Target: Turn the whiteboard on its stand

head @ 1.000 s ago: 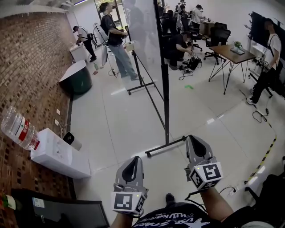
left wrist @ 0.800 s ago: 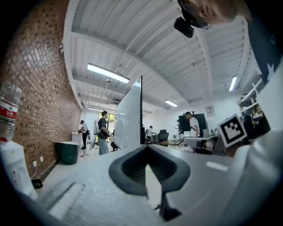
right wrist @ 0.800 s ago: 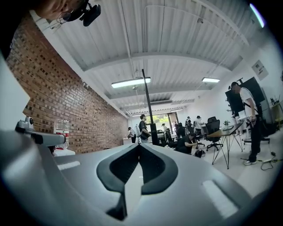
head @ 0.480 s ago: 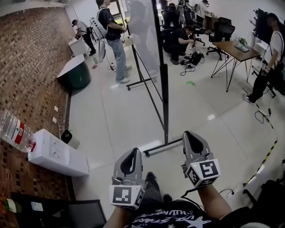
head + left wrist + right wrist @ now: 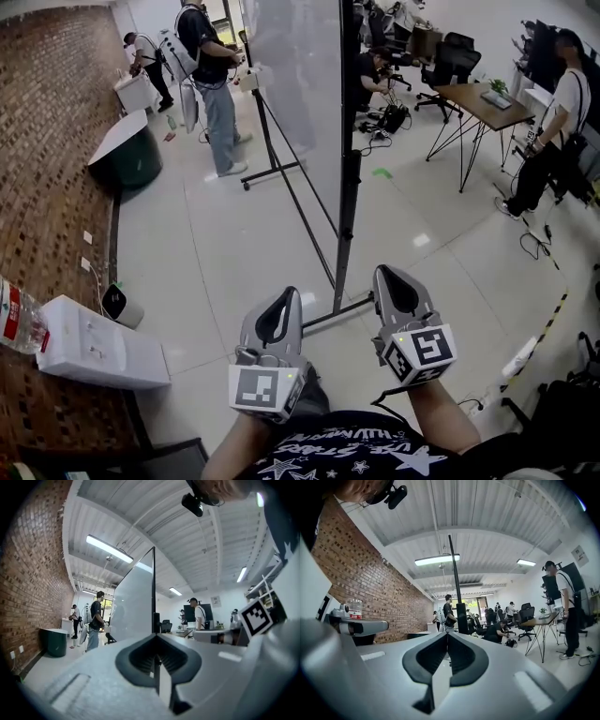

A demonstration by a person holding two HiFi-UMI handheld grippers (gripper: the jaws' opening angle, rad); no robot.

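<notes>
The whiteboard [image 5: 298,89] stands on its black-framed stand just ahead of me, seen almost edge-on. Its near post [image 5: 348,202] runs down to a floor foot [image 5: 330,317]. My left gripper [image 5: 284,293] is shut and empty, held low and short of that foot. My right gripper [image 5: 385,273] is also shut and empty, just right of the post's base. In the left gripper view the whiteboard panel [image 5: 133,604] rises beyond the shut left gripper [image 5: 154,637]. The right gripper view shows the whiteboard's thin edge [image 5: 453,569] above the shut right gripper [image 5: 447,634]. Neither gripper touches the board.
A brick wall [image 5: 47,141] runs along the left, with a white water dispenser [image 5: 94,342] lying by it and a dark green bin [image 5: 127,155] farther off. A person [image 5: 211,84] stands behind the board. A desk [image 5: 483,98], another person [image 5: 553,122] and floor cables [image 5: 539,244] are at the right.
I have come closer to the whiteboard: its post and foot sit nearer and the room has slid towards me. Both grippers stay shut and level in front of me.
</notes>
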